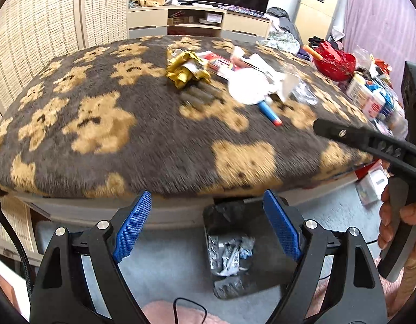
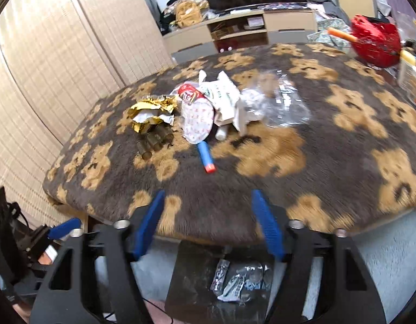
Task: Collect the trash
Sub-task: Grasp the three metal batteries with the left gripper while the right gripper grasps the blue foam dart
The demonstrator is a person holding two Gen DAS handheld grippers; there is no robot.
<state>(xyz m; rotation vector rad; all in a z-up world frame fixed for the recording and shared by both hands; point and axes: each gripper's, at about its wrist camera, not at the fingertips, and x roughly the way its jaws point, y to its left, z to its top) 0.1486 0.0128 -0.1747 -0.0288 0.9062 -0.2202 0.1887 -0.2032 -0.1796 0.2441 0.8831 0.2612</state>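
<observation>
A heap of trash lies on the bear-patterned blanket point(image 1: 154, 140): a gold wrapper point(image 1: 185, 70) point(image 2: 151, 113), white paper and red-white packets point(image 1: 248, 86) point(image 2: 208, 102), clear plastic point(image 2: 281, 102), a blue tube with a red cap point(image 1: 270, 113) point(image 2: 206, 159), and olive cylinders point(image 2: 154, 141). A black bin point(image 1: 235, 248) point(image 2: 221, 278) with crumpled foil sits on the floor below the blanket's edge. My left gripper point(image 1: 206, 221) is open and empty above the bin. My right gripper point(image 2: 209, 221) is open and empty over the blanket's near edge; its body also shows in the left wrist view point(image 1: 370, 143).
A red bowl point(image 1: 335, 60) point(image 2: 375, 43) and bottles and boxes point(image 1: 370, 97) crowd the right side of the blanket. A TV cabinet point(image 1: 197, 21) stands behind. A woven screen point(image 2: 59, 67) lines the left. Grey carpet point(image 1: 159, 270) covers the floor.
</observation>
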